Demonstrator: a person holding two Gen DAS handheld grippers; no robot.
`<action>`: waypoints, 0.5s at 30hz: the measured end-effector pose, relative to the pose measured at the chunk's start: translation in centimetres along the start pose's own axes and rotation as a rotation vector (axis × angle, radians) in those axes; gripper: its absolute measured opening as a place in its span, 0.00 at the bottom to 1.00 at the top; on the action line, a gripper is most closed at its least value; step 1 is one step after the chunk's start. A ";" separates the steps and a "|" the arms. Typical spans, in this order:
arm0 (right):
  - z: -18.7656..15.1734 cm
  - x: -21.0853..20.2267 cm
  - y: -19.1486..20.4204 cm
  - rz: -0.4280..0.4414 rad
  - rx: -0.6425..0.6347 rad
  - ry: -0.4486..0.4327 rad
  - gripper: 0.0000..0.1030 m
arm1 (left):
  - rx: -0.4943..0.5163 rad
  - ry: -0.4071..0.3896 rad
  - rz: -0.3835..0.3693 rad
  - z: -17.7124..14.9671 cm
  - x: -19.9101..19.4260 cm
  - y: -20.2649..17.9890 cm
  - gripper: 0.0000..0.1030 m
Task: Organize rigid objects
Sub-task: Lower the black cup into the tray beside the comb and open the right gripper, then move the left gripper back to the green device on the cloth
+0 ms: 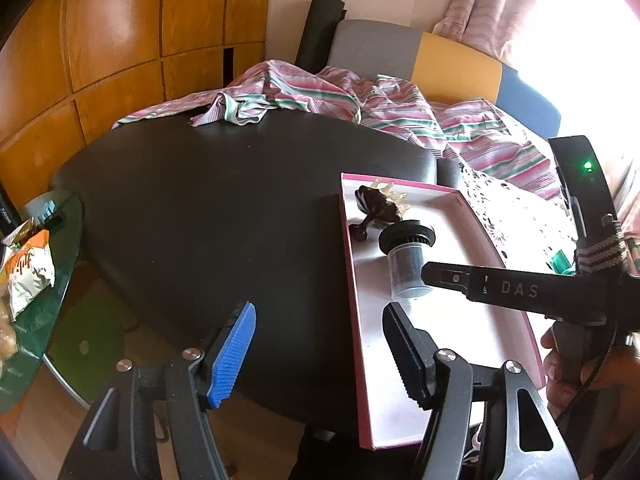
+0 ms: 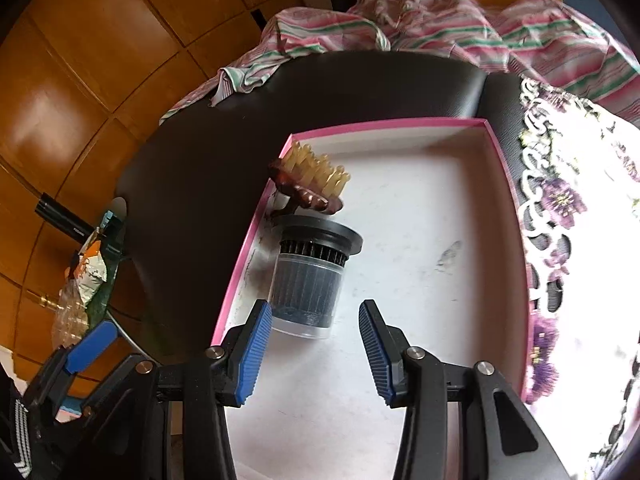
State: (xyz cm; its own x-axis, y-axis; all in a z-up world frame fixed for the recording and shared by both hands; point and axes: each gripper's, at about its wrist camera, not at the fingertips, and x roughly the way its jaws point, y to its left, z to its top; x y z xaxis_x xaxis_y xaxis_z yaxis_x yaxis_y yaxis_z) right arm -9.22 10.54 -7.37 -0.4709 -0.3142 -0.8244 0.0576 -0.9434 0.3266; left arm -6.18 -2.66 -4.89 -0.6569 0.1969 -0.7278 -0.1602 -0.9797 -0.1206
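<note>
black filter and brown hair clip lie in pink-rimmed box.

Left edge of shallow pink-rimmed white cardboard tray blocked by black ribbed cylindrical filter and brown bristled hairbrush; right part unobstructed

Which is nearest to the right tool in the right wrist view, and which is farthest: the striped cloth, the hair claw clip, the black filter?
1. black filter, just ahead of the right tool, in the pink box.
2. hair claw clip, behind the filter, at the box's left wall.
3. striped cloth, beyond the box, at the back.
</note>
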 end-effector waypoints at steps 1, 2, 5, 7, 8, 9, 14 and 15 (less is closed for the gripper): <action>-0.1 -0.3 -0.1 -0.005 -0.005 -0.005 0.44 | 0.004 -0.001 -0.001 0.0 -0.1 -0.1 0.65; -0.1 -0.6 -0.2 -0.009 -0.009 -0.011 0.44 | 0.008 -0.003 -0.001 0.0 -0.2 -0.2 0.65; -0.3 -1.6 -0.8 -0.025 -0.014 -0.028 0.44 | 0.022 -0.009 -0.002 0.0 -0.5 -0.6 0.65; -0.4 -2.3 -1.3 -0.036 -0.011 -0.042 0.44 | 0.030 -0.009 -0.005 0.1 -0.5 -0.9 0.65; -0.4 -2.8 -1.6 -0.042 -0.009 -0.049 0.44 | 0.033 -0.009 -0.006 0.1 -0.6 -1.1 0.65; -0.4 -3.3 -2.1 -0.050 -0.006 -0.057 0.45 | 0.037 -0.010 -0.008 0.1 -0.6 -1.3 0.65; -0.3 -5.4 -4.7 -0.099 0.027 -0.097 0.45 | 0.065 -0.012 -0.019 0.2 -0.8 -2.3 0.65; -0.1 -5.8 -5.3 -0.112 0.036 -0.105 0.45 | 0.070 -0.012 -0.020 0.2 -0.8 -2.5 0.65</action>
State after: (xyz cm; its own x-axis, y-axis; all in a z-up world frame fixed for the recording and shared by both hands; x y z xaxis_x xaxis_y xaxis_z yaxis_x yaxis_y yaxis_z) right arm -6.73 17.33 -4.38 -0.5624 -0.1923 -0.8042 -0.0313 -0.9669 0.2531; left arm -5.43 -0.35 -3.86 -0.6620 0.2177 -0.7172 -0.2246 -0.9705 -0.0874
